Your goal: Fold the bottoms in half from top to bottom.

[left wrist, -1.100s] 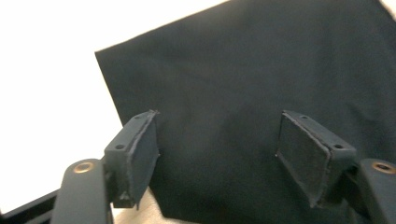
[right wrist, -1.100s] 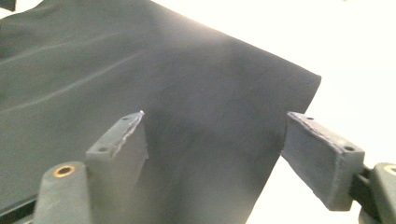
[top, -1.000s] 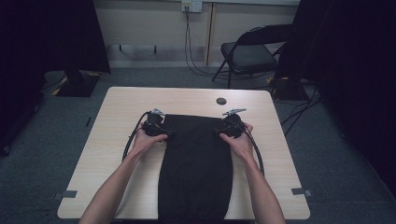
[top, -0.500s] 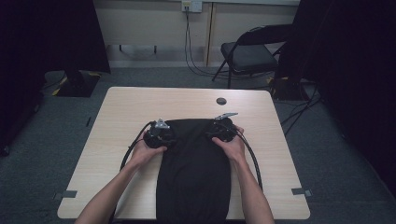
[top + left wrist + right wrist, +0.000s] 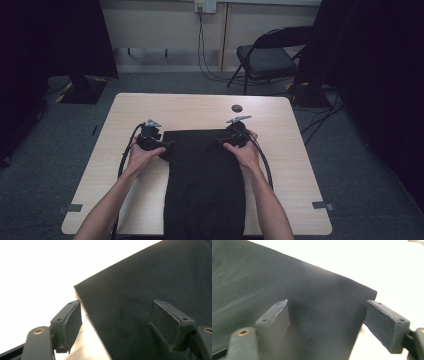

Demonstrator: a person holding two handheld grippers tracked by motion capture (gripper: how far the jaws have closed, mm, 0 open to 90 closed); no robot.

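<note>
A black cloth (image 5: 205, 185) lies flat on the wooden table (image 5: 300, 165), its near end hanging over the front edge. My left gripper (image 5: 165, 145) sits at the cloth's far-left corner, and its jaws have just been opening. In the left gripper view it (image 5: 115, 305) stands open, with the corner of the cloth (image 5: 150, 272) lying between the pads, untouched. My right gripper (image 5: 220, 141) is at the far-right corner, and its jaws have also just been opening. In the right gripper view it (image 5: 327, 303) is open over the cloth (image 5: 262, 272), one jaw just past the cloth's side edge.
A small round black object (image 5: 236, 108) lies on the table beyond the cloth. Bare tabletop flanks the cloth on both sides. A folding chair (image 5: 265, 57) and wall cables stand behind the table. Dark curtains hang at both sides.
The cloth's far edge has come a little nearer the person. The right hand moved inward along that edge. The left hand went inward, then back out to the left corner.
</note>
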